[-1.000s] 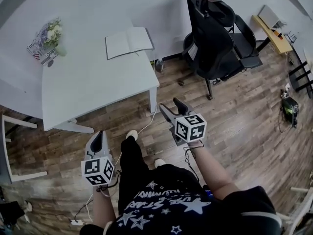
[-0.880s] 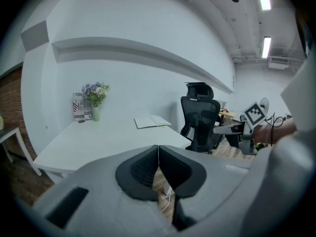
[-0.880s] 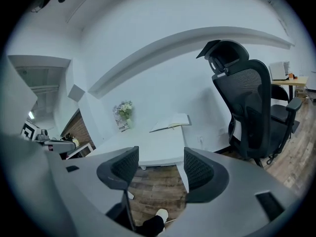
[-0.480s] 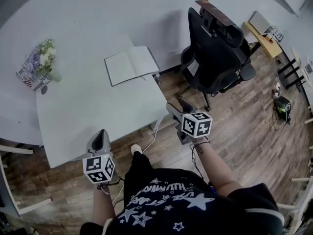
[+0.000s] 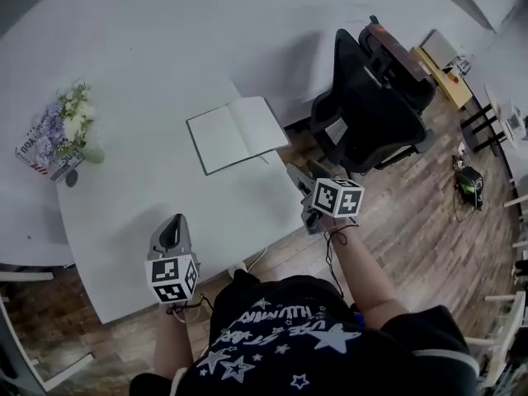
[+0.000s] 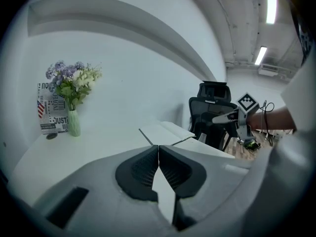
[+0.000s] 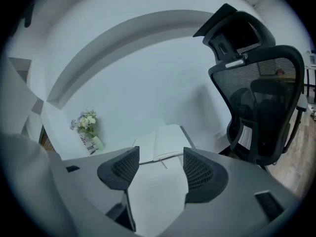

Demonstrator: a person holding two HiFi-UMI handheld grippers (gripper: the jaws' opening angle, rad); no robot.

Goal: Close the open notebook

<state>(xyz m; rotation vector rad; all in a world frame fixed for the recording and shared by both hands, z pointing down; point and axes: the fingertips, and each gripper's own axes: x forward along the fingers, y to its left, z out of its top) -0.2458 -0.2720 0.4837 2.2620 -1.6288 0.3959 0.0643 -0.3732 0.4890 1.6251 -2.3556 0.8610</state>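
Notebook (image 5: 238, 133) lies open on white table (image 5: 140, 205), 1 o'clock from left gripper (image 5: 172, 225), jaws clenched on nothing. Right gripper (image 5: 299, 176) hovers at notebook's 5 o'clock, jaws spread, empty

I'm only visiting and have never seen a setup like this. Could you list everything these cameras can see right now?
notebook: one, white pages, lying open on the far part of the table
table: one, white, in front of the person
vase of flowers: one, pale green vase with white and purple blooms, at the table's left end
printed card: one, white with dark print, right beside the vase
office chair: one, black, to the right of the table
floor: brown wood planks, under and around everything
left gripper: one, grey, jaws together with nothing between them, over the table's near side
right gripper: one, grey, jaws apart and empty, pointing toward the notebook
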